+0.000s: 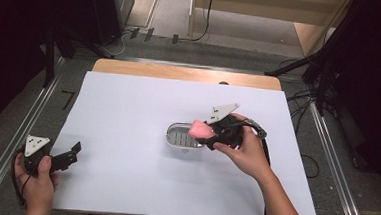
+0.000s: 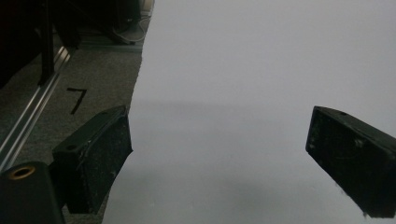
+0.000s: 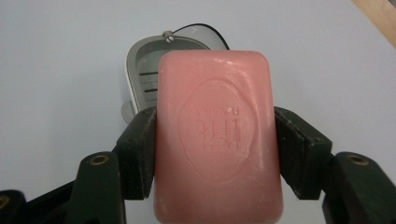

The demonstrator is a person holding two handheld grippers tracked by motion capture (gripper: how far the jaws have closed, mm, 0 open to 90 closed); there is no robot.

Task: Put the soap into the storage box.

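A pink bar of soap with an embossed stamp is clamped between the jaws of my right gripper. In the high view the right gripper holds the soap over the right end of a grey oval soap dish with a slotted floor, at the middle of the white sheet. The dish sits just beyond the soap in the right gripper view. My left gripper rests open near the sheet's left edge, nothing between its fingers.
The white sheet covers most of the wooden table. A grey floor with a metal rail and a drawn "7" lies left of the sheet. Dark stands and cables stand at the back and right.
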